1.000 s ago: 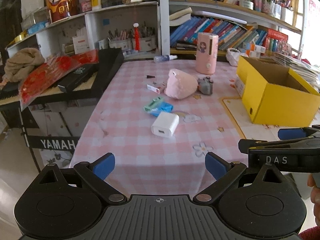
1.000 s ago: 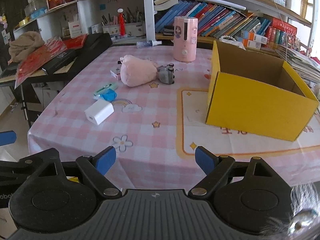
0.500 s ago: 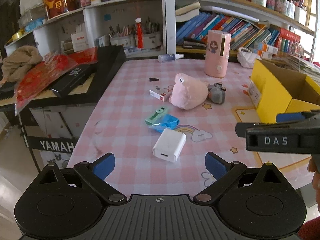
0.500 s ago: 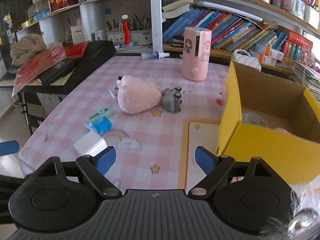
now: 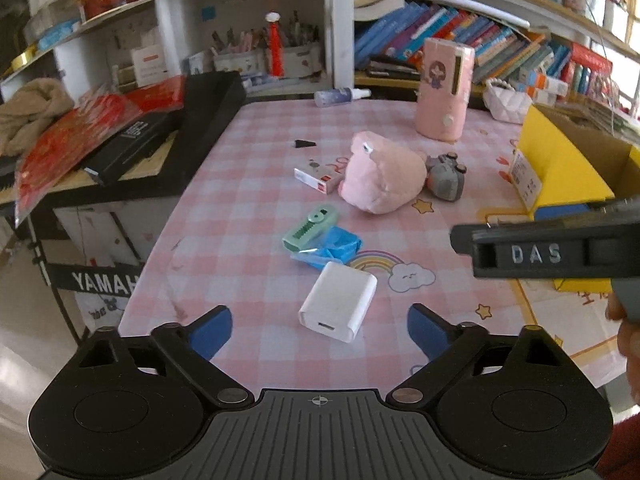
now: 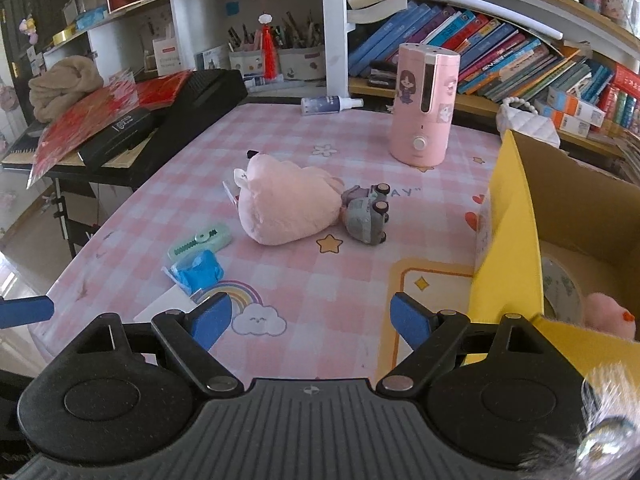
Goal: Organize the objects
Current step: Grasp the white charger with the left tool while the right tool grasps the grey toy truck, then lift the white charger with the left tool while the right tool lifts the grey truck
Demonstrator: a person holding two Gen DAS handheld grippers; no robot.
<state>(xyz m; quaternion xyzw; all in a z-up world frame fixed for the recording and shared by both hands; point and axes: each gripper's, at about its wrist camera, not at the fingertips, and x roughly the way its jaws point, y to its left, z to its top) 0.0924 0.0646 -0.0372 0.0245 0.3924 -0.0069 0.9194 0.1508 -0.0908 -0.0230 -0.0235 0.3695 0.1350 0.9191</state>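
White charger block [image 5: 338, 307]: lies flat near the table's [image 5: 248, 184] front edge, between and just ahead of the left gripper's [image 5: 319, 330] closing jaws, untouched by them. Behind it, toward the table's middle: blue wrapper [image 5: 334, 245], green tape dispenser [image 5: 309, 227], pink plush [image 5: 380, 172], grey toy car [image 5: 446, 178]. Right gripper [image 6: 311, 318]: jaws wide, empty, beside the yellow box [image 6: 508, 256] at the right edge.

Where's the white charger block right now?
In the left wrist view, the white charger block lies on the pink checked tablecloth, just ahead of the left gripper, beside the blue wrapper.
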